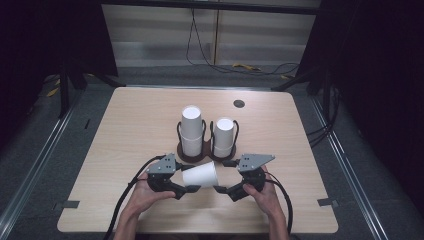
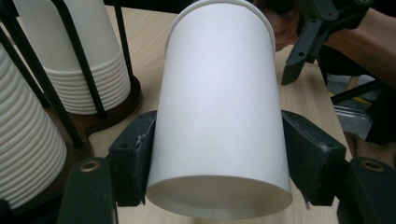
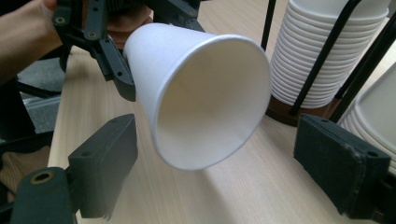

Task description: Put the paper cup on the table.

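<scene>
My two grippers are matte black, each topped with a grey three-cornered plate dotted with small dark screws — the left gripper [image 1: 187,176] and the right gripper [image 1: 218,176] look like twins. Thick black cables loop back from both along my forearms. Up close, the jaws end in blocky black pads [image 2: 133,156] with scuffed, whitened edges — brass-coloured bushings sit behind them. My forearms are bare, no sleeves.

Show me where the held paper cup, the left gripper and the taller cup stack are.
held paper cup [image 1: 201,175]: high view, its side wall.
left gripper [image 1: 188,190]: high view, between its fingertips.
taller cup stack [image 1: 191,129]: high view, its middle.
</scene>
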A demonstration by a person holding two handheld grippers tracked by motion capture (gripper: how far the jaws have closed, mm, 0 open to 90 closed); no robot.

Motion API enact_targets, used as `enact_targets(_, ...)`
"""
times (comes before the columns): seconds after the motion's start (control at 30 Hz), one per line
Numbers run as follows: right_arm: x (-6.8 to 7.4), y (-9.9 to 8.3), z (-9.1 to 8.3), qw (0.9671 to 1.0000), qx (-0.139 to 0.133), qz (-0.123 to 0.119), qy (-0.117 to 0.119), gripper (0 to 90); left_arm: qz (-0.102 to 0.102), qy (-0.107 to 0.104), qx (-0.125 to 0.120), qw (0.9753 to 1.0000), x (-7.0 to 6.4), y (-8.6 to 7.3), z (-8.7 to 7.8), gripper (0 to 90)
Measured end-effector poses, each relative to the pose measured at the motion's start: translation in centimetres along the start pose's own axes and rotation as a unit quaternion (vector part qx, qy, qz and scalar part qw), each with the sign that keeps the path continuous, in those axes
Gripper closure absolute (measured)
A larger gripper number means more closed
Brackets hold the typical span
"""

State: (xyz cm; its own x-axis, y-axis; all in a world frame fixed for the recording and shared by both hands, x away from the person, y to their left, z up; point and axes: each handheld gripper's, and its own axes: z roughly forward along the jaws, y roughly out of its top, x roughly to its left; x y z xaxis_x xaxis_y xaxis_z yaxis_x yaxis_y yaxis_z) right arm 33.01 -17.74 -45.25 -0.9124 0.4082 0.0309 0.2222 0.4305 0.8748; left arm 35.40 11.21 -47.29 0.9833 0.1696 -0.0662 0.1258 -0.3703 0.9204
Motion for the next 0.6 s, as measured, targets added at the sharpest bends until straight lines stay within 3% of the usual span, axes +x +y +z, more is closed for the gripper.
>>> enact_targets(0.3,-0.17,0.13,-0.09,0.9994,-0.031,0.009,0.011,13.6,0.011,-0.004,-0.025,0.9996,-0.06,0.02,0.11,32.2)
enact_targets(0.6,-0.56,0.46,-0.05,0.9981,-0.054,0.016,0.026,13.5,0.008,-0.014,-0.043,0.9989,-0.18,0.04,0.22,32.2)
